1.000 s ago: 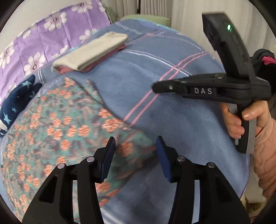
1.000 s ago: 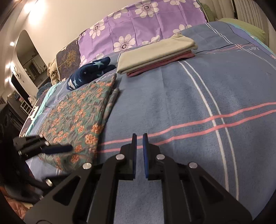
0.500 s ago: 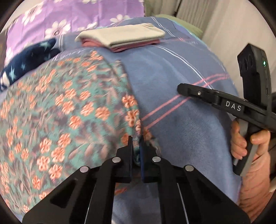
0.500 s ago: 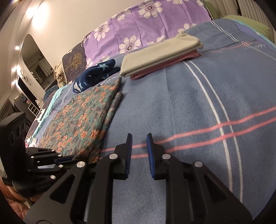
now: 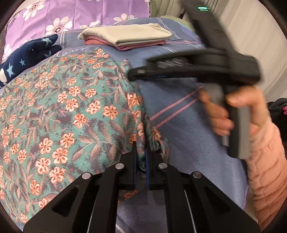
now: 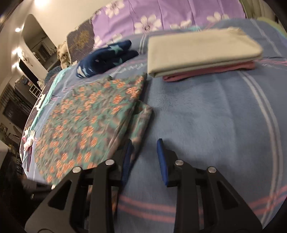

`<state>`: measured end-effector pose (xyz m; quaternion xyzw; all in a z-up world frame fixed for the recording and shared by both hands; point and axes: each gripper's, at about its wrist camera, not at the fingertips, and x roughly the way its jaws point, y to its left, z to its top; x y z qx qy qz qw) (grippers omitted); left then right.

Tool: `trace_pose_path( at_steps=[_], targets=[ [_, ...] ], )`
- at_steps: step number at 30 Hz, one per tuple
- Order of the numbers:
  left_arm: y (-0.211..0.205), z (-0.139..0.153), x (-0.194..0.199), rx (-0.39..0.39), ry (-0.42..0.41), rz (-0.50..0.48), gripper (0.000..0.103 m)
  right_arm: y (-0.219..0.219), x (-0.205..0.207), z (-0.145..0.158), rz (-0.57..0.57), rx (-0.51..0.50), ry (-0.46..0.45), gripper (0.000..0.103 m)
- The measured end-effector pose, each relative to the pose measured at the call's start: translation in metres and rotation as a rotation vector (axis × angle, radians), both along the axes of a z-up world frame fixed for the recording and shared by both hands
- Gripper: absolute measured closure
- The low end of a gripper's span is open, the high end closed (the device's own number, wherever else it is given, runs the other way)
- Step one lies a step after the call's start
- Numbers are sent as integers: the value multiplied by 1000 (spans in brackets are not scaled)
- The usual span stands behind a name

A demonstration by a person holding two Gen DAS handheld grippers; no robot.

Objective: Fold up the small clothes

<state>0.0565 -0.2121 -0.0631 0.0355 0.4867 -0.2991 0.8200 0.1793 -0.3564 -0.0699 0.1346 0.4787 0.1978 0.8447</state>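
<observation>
my left gripper (image 5: 141, 152) is pinched narrow on the near right edge of the floral garment (image 5: 68, 107), a bunch of the teal and orange cloth squeezed between the blue pads. the garment lies spread flat over the left side of the blue blanket (image 5: 188, 143), with its right edge rumpled where i hold it. my right gripper (image 6: 144, 151) stands wide, its blue pads well apart, low over the blanket at the garment's right border; the left pad sits just beside the folded strip of floral cloth there, and whether it touches i cannot tell, as that view is blurred. in the left view the right tool shows smeared with motion, my right hand (image 5: 233, 114) wrapped round its handle above the pink stripes. far off lies a folded stack (image 6: 202, 53), a beige piece on top of a pink one. to its left, near the purple flowered bedding (image 5: 80, 16), sits a navy star-print garment (image 6: 105, 58)
</observation>
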Motion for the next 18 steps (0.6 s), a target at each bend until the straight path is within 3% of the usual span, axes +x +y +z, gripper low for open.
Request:
trace_pose_path(
  at_steps=[2,4,8,12,14,16,18],
  targets=[
    [-1,0,4,-33,12,-18,97,3,8,0,-1,24,2,61],
    [3,-1,9,-74,30,-44,97,6,13,3,-15,18,-10,101],
    [-1,2,11,-117,5,-122,97,1,5,31,-55,115,-150,101],
    [-16,-4,12,-103,18,-164,97,13,18,-2,-78,-54,-82,100],
    [-22,-9,10,-80,3,-170,96,7,16,-17,-82,-21,-86,101],
    [-21,-10,9,-96,3,-173,96,-5,10,-9,-103,40,-73,99],
    [-18,-8,9,-110,18,-182,96,-14,-3,3,-122,7,-93,91]
  ],
)
